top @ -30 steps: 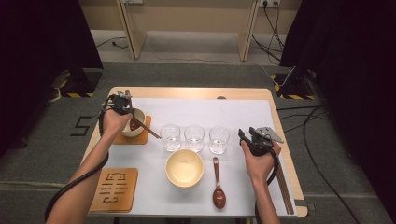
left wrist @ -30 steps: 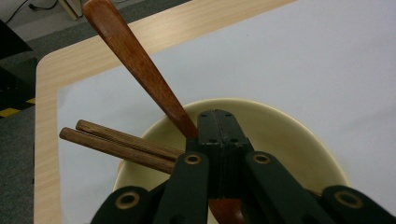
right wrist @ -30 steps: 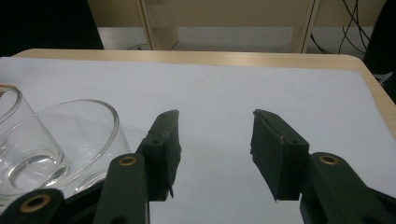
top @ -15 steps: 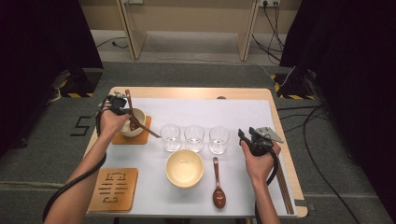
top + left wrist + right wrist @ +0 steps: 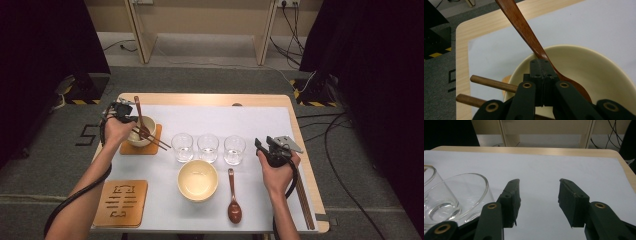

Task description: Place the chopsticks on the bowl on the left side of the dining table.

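Note:
My left gripper (image 5: pixel 133 124) (image 5: pixel 541 67) is shut on the thin neck of a dark wooden spoon (image 5: pixel 137 107) (image 5: pixel 524 27). The handle points up and away, and the scoop end sits inside a small cream bowl (image 5: pixel 149 125) (image 5: pixel 604 70). That bowl stands on an orange coaster (image 5: pixel 131 149) at the table's left. Two brown chopsticks (image 5: pixel 156 141) (image 5: pixel 494 84) lie across its rim. My right gripper (image 5: pixel 264 143) (image 5: pixel 539 195) hovers open over bare white mat, just right of the rightmost glass (image 5: pixel 234 149) (image 5: pixel 461 192), with nothing between its jaws.
Three clear glasses stand in a row mid-table, the other two being the left one (image 5: pixel 182 146) and the middle one (image 5: pixel 207 147). In front lie a larger cream bowl (image 5: pixel 198 180) and a second wooden spoon (image 5: pixel 233 200). A carved wooden coaster (image 5: pixel 122 202) sits front left, and long chopsticks (image 5: pixel 303 197) lie along the right edge.
My left hand has shifted slightly over the small bowl with the spoon still in its jaws. The right hand and gripper have stayed put.

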`<action>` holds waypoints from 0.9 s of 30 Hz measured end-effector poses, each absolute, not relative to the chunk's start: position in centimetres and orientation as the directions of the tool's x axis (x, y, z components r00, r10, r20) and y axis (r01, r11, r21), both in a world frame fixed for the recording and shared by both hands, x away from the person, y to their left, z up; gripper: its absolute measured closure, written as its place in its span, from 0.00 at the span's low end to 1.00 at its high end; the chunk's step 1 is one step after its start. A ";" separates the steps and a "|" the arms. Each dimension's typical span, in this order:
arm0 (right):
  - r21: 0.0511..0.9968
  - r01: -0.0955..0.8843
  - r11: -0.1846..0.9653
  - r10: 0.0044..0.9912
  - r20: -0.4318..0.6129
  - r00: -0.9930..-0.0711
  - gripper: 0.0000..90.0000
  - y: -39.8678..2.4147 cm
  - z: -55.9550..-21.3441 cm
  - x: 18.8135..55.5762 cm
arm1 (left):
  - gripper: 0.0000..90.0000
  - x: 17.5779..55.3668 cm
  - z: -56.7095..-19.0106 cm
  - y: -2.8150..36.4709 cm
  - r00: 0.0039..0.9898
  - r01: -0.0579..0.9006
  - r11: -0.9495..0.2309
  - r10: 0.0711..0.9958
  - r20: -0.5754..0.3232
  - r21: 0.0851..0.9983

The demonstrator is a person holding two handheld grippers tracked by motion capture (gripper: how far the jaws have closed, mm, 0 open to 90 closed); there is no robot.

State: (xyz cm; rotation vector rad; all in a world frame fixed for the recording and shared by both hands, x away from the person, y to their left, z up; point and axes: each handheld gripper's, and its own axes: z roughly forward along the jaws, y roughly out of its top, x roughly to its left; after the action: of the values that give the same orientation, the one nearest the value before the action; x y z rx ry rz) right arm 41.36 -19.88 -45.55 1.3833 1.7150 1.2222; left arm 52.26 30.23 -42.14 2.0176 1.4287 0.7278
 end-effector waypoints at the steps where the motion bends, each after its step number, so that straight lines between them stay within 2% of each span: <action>1: 0.919 0.394 0.027 0.960 0.086 -0.266 0.58 -19.9 -45.5 41.4 | 0.99 52.2 -42.0 30.3 0.284 0.646 -0.276 0.952 0.111 0.712; 11: 0.919 0.394 0.027 0.960 0.086 -0.267 0.58 -20.0 -45.4 41.3 | 0.98 50.1 -40.0 30.6 0.308 0.595 -0.274 0.946 0.101 0.755; 16: 0.920 0.392 0.026 0.960 0.087 -0.267 0.58 -19.9 -45.3 41.2 | 0.99 47.2 -40.2 30.3 0.382 0.601 -0.288 0.923 0.049 0.746; 19: 0.920 0.390 0.026 0.960 0.085 -0.266 0.58 -20.0 -45.3 41.2 | 0.99 45.9 -40.3 30.1 0.407 0.597 -0.302 0.912 0.044 0.743; 23: 0.920 0.390 0.027 0.961 0.084 -0.264 0.58 -20.1 -45.2 41.2 | 0.99 42.6 -40.9 28.6 0.508 0.582 -0.360 0.861 0.021 0.729; 27: 0.920 0.390 0.024 0.961 0.087 -0.262 0.58 -20.1 -45.2 41.1 | 0.99 41.4 -41.6 27.5 0.553 0.574 -0.411 0.832 0.034 0.709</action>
State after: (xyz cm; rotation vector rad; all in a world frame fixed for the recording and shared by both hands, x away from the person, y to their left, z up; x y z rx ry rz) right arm 41.14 -20.06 -45.19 1.3836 1.7069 1.2242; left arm 41.45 27.48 -41.61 2.1353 1.1250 0.5109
